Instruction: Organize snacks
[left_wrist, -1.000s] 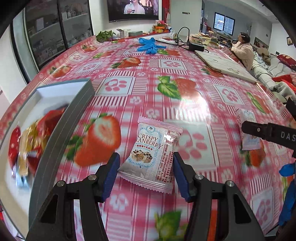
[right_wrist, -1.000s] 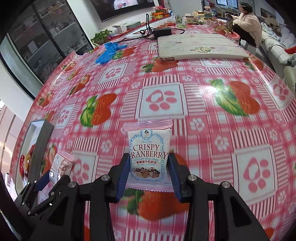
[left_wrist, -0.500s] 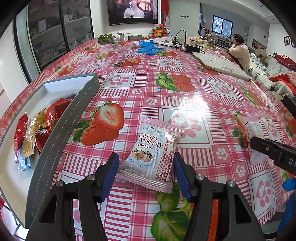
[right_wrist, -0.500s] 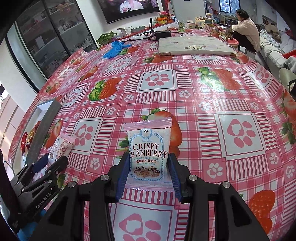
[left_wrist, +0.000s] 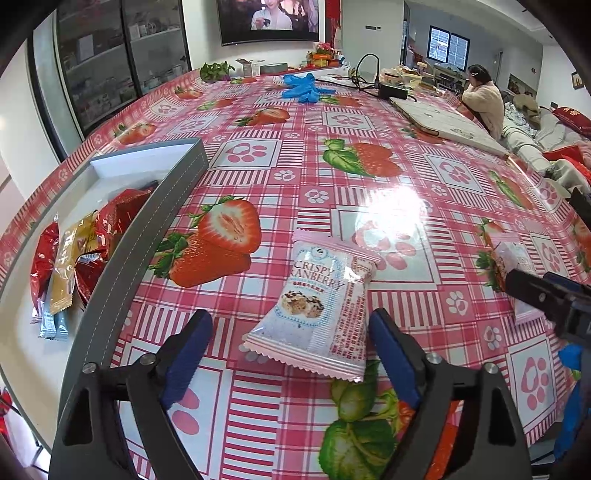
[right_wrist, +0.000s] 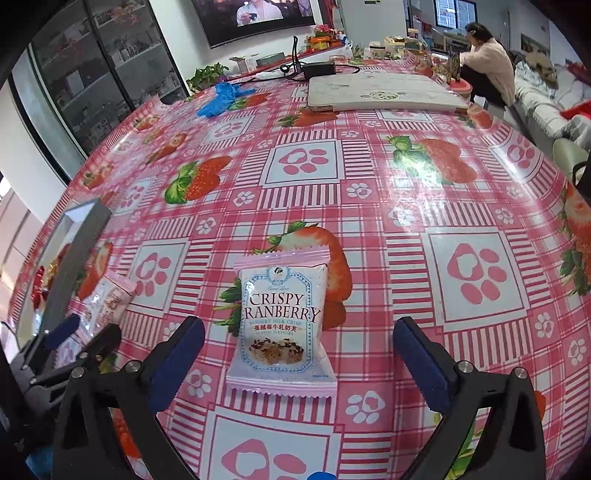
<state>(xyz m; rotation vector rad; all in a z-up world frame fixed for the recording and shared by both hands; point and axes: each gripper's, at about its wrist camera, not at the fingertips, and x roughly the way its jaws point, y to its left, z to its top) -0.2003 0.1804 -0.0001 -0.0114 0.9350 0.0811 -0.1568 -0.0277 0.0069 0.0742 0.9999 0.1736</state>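
From the left wrist camera, we see the left gripper (left_wrist: 288, 354) with its jaws spread; they have just been opening, and the Crispy Cranberry packet (left_wrist: 314, 301) lies flat on the strawberry-print tablecloth (left_wrist: 332, 192) between the blue pads (left_wrist: 186, 354), touching the right pad at most by a corner, the left pad clear of it. We judge the packet released here rather than carried, since it rests on the cloth outside the grey tray (left_wrist: 147, 236). That tray sits just to the left and holds red and gold snack wrappers (left_wrist: 66, 266), which suggests it is where the snacks are being gathered. At the right edge the other gripper's finger crosses in front of a second packet.

From the right wrist camera, we see the right gripper (right_wrist: 299, 350) released as well, its jaws having just been opening to their widest, with clear cloth on both sides of the second Crispy Cranberry packet (right_wrist: 280, 325). It lies label up, squarely between the pads (right_wrist: 421, 362), which we read as laid down on purpose. The grey tray stands well apart at far left, beyond the left gripper and its packet. Both packets, in our judgement, remain to be moved into the tray.
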